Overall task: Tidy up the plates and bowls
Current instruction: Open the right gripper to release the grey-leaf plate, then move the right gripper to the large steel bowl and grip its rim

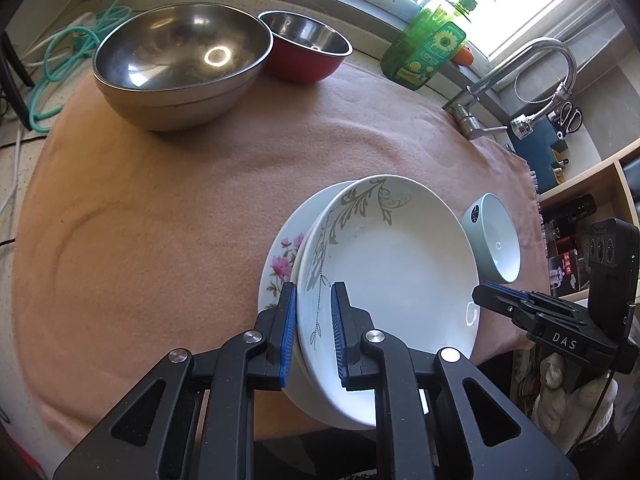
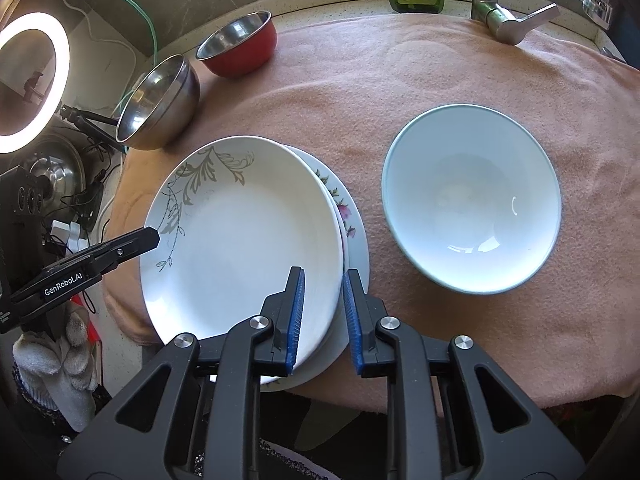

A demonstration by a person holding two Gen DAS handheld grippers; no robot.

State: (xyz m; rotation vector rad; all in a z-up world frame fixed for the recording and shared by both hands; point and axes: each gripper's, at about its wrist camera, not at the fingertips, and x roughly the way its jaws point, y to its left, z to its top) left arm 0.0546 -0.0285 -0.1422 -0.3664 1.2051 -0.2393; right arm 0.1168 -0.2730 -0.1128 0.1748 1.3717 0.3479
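- Handling the top plate (image 1: pixel 400 264) means treating it as glazed ceramic: I judge it stiff, fairly heavy, slick and quick to chip, so the rim is the only sensible place to take hold
- It sits on a floral plate (image 1: pixel 282 264) at the near edge of the bench (image 1: pixel 160 208), overhanging that edge slightly, on the pink cloth
- The left tool (image 1: pixel 314 328) has its blue pads either side of the top plate's near rim, a small gap showing on the inner side, so it straddles the rim but I cannot tell if it has closed on it
- The right tool (image 2: pixel 323 316) is part open, one pad over the top plate, the other outside the rims; it grips nothing
- Being round, the plate has no long axis; it faces up, tilted a little on the one below, leaf pattern toward the far left
- A pale bowl (image 2: pixel 472 200) stands upright toward the right edge, apart from the plates
- A steel bowl (image 1: pixel 180 64) and red bowl (image 1: pixel 306 46) touch at the far left corner
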